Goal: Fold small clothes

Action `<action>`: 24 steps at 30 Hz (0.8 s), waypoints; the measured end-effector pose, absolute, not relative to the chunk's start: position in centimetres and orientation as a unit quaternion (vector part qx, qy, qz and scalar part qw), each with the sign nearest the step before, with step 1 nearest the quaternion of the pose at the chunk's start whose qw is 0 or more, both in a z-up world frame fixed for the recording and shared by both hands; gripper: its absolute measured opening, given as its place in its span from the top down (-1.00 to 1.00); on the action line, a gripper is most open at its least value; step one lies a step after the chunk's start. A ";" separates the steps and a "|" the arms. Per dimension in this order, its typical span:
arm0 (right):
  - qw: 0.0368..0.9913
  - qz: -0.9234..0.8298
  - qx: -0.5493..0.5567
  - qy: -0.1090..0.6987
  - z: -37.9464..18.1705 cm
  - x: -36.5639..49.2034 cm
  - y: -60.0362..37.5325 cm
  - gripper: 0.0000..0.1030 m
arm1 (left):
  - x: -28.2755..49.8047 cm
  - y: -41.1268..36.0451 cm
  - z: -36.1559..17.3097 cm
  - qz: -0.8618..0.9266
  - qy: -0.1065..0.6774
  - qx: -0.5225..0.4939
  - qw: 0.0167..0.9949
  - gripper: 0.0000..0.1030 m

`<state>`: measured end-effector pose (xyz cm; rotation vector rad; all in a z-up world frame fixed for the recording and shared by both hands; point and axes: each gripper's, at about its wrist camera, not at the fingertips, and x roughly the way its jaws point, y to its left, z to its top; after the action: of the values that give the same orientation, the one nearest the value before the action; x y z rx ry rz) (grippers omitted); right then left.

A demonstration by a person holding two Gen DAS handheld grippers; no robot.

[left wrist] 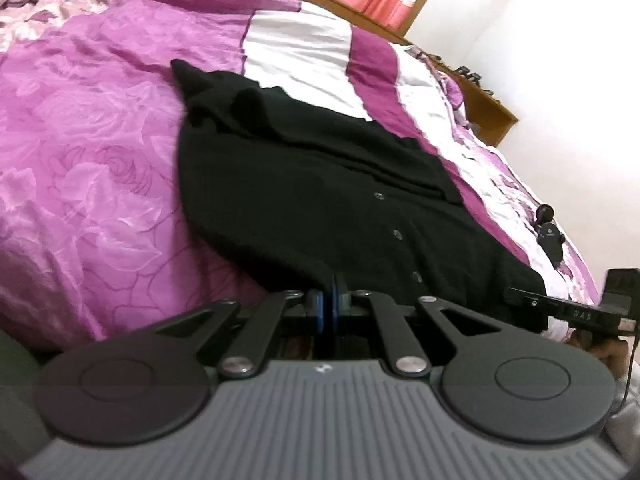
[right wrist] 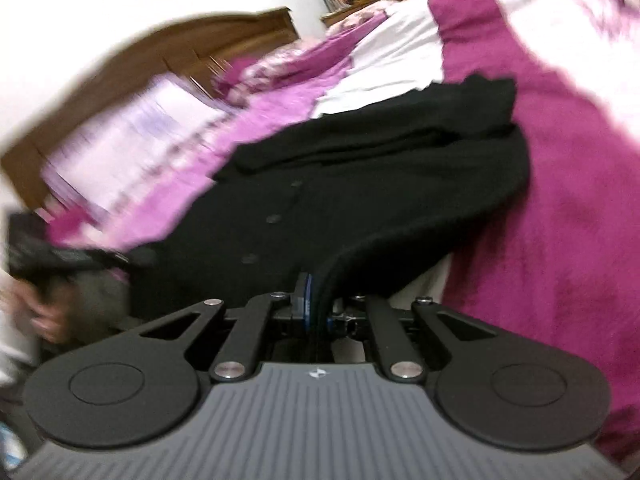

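The black knitted button-front cardigan (left wrist: 320, 184) lies spread on the purple and white floral bedspread (left wrist: 100, 140) of the bed. Its row of small round buttons (left wrist: 397, 234) runs along the long axis, which extends straight away from both cameras toward the collar end, where a sleeve is already folded across the body.

Left gripper (left wrist: 333, 300): the jaws are closed on the near hem of the cardigan, at its left corner. The blue pads meet with black fabric pinched between them.

Right gripper (right wrist: 316, 300): the jaws are clamped on the near hem at the opposite corner. A thick rolled edge of fabric passes between the pads, and the hem rises in a curve from the bedspread into the grip. This view is motion-blurred, so finer detail cannot be read.

Governing relation: both grippers hold the same short edge, one at each corner, with the whole garment lying ahead of the jaws. Neither hand is clearly nearer the far end. The likely next move is to carry the held hem forward along the long axis and lay it over the collar end, halving the length. Both corners should travel level; uneven travel would likely skew the fold line across the button row.

A small black device (left wrist: 550, 232) rests on the bedspread just beside the garment's right edge, clear of the fold path.
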<state>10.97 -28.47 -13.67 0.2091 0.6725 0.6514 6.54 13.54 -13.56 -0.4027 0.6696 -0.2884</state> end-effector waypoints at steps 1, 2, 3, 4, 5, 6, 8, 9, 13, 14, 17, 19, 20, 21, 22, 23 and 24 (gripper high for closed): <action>0.893 0.296 0.096 0.325 -13.4 10.9 -28.1 0.86 | 6.5 13.6 -13.4 -0.139 0.326 -0.192 0.915 0.89; 0.894 0.283 0.103 0.332 -13.2 11.1 -27.9 0.86 | 6.5 13.6 -13.1 -0.140 0.325 -0.189 0.916 0.89; 0.894 0.272 0.109 0.339 -13.1 11.3 -27.8 0.86 | 6.5 13.5 -12.9 -0.142 0.325 -0.188 0.916 0.89; 0.895 0.266 0.110 0.342 -13.0 11.4 -27.6 0.86 | 6.6 13.4 -12.7 -0.142 0.325 -0.186 0.916 0.89; 0.894 0.263 0.114 0.343 -12.8 11.6 -27.6 0.86 | 6.8 13.3 -12.4 -0.139 0.323 -0.184 0.918 0.89; 0.894 0.264 0.117 0.343 -12.7 11.7 -27.6 0.86 | 6.9 13.3 -12.1 -0.141 0.321 -0.182 0.919 0.89; 0.895 0.265 0.115 0.341 -12.5 11.8 -27.5 0.86 | 7.1 13.2 -11.4 -0.140 0.313 -0.179 0.922 0.89; 0.894 0.265 0.113 0.342 -12.4 12.0 -27.5 0.86 | 7.3 13.1 -11.1 -0.140 0.309 -0.178 0.924 0.89; 0.897 0.264 0.110 0.338 -12.0 12.2 -27.9 0.86 | 7.9 13.0 -10.5 -0.135 0.308 -0.171 0.926 0.89; 0.897 0.263 0.110 0.337 -11.9 12.3 -27.9 0.86 | 8.1 13.0 -10.5 -0.133 0.311 -0.170 0.926 0.89; 0.900 0.255 0.105 0.337 -11.3 12.5 -27.6 0.86 | 8.3 12.9 -10.3 -0.138 0.309 -0.171 0.926 0.89; 0.901 0.254 0.112 0.333 -10.9 12.7 -27.5 0.86 | 8.4 12.9 -10.1 -0.137 0.304 -0.171 0.927 0.89; 0.902 0.255 0.115 0.330 -10.7 12.8 -27.5 0.86 | 8.6 12.9 -9.9 -0.135 0.301 -0.173 0.928 0.89; 0.902 0.255 0.116 0.328 -10.5 13.0 -27.3 0.86 | 8.7 13.0 -9.8 -0.135 0.299 -0.175 0.928 0.89; 0.903 0.256 0.116 0.326 -10.2 13.3 -27.2 0.86 | 9.0 13.1 -9.7 -0.133 0.296 -0.177 0.929 0.89; 0.903 0.258 0.119 0.324 -10.0 13.5 -27.1 0.86 | 9.2 13.2 -9.6 -0.132 0.293 -0.179 0.930 0.89; 0.903 0.260 0.121 0.321 -9.8 13.8 -27.0 0.86 | 9.4 13.2 -9.4 -0.132 0.289 -0.179 0.931 0.89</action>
<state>13.78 -27.01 -9.80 0.2499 0.6644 0.5373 9.42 13.22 -9.41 -0.3661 0.5924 -0.2701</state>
